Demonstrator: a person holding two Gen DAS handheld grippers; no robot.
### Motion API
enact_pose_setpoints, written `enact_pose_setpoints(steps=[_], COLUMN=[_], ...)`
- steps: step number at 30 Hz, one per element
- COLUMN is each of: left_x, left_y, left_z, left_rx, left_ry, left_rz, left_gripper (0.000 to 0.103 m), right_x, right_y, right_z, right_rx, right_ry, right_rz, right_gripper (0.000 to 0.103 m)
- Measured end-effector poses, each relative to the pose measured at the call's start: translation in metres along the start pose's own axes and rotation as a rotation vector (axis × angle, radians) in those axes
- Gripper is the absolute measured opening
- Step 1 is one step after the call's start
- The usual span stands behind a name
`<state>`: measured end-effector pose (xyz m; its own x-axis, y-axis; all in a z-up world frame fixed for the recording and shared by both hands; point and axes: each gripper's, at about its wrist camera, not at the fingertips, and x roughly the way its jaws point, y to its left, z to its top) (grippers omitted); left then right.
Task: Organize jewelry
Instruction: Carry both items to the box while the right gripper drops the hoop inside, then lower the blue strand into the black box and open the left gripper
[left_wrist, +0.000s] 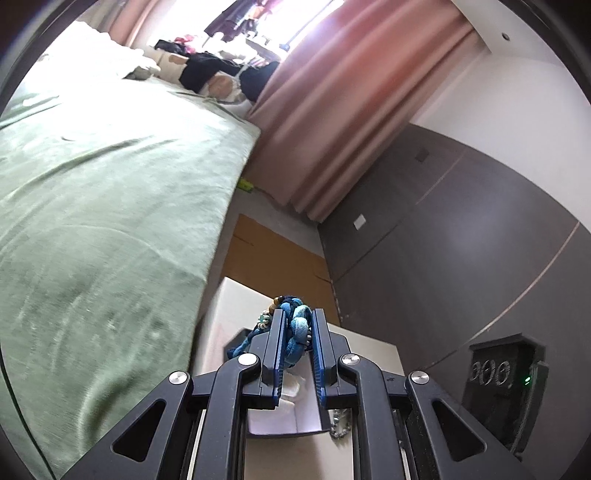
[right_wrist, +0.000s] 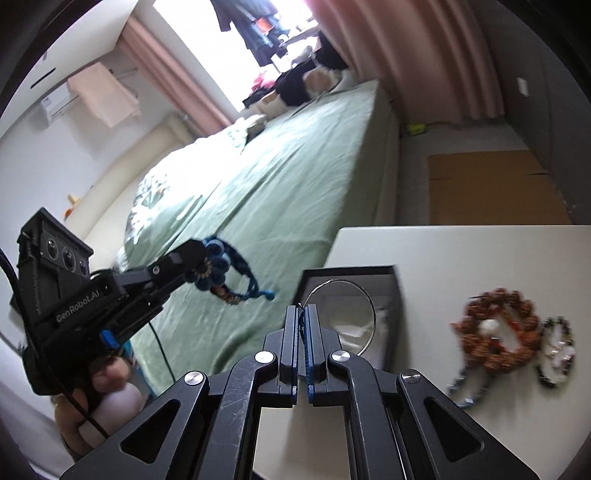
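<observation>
A thin silver hoop (right_wrist: 341, 314) is pinched by the clenched right gripper (right_wrist: 303, 314) above the open black box (right_wrist: 397, 295), in which white padding is seen. A blue braided bracelet (left_wrist: 297, 325) is clamped by the left gripper (left_wrist: 298, 328), held over the green bed (right_wrist: 277, 166).

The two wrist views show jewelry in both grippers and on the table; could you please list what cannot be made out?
- Left wrist: most of the black box sits behind the left gripper and its blue braided bracelet.
- Right wrist: the right gripper hides where the silver hoop is pinched.
- Right wrist: motion blur smears the brown beaded bracelet and its dark neighbour.
</observation>
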<state>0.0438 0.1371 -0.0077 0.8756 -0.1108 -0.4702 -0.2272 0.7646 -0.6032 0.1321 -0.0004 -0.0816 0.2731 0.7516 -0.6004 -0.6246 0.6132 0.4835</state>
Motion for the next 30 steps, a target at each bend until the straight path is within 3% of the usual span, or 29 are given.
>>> enact_pose_setpoints(steps=[5, 11, 13, 14, 15, 20, 30], left_x=[-0.004, 0.001, 0.004, 0.006, 0.007, 0.013, 0.046], left_y=[0.014, 0.019, 0.018, 0.016, 0.016, 0.011, -0.023], left_z=[0.007, 0.008, 0.007, 0.006, 0.006, 0.001, -0.023], left_rx=[-0.04, -0.051, -0.047, -0.043, -0.04, -0.029, 0.056], left_ry=[-0.017, -0.008, 0.0, 0.006, 0.011, 0.029, 0.116], left_rz=[0.023, 0.033, 0.034, 0.035, 0.034, 0.028, 0.001], left_gripper=[0.014, 0.014, 0.014, 0.014, 0.014, 0.014, 0.014], right_x=[0.033, 0.046, 0.042, 0.043, 0.041, 0.015, -0.077], right_y=[-0.001, -0.017, -0.017, -0.019, -0.02, -0.037, -0.068], right_z=[-0.003, -0.002, -0.001, -0.001, 0.0, -0.002, -0.02], right_rx=[0.028, 0.038, 0.026, 0.037, 0.047, 0.119, 0.236], right_ry=[0.078, 0.068, 0.057, 0.072, 0.073, 0.028, -0.123], right_rz=[0.044, -0.126, -0.1, -0.096, -0.105, -0.124, -0.177], right_gripper=[0.004, 0.005, 0.021, 0.053, 0.069, 0.069, 0.07])
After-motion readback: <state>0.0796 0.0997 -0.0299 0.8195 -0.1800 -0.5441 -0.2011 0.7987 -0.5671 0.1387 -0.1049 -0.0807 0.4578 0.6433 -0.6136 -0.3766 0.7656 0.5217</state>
